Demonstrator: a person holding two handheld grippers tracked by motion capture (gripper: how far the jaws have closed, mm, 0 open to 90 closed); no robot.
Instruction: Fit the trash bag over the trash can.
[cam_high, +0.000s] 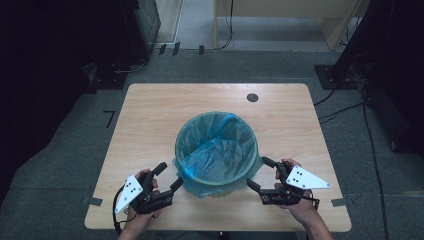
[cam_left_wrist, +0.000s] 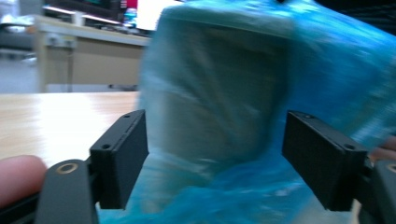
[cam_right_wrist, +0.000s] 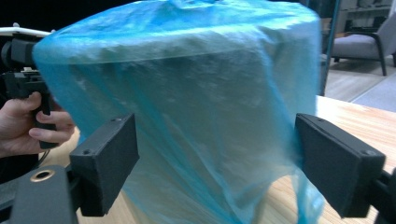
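Likely a lab or office. Beyond the left gripper (cam_high: 168, 178) lie grey carpet (cam_high: 210, 67) and loose cables (cam_high: 345, 107). A blurred desk (cam_left_wrist: 84, 51) stands farther off.

No readable text, labels or numbers.

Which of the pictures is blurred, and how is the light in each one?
Left gripper view: bag smeared by blur, bright window behind. Right gripper view: sharper, bag evenly lit. High view: table lit, surroundings dark, no glare on the bin.
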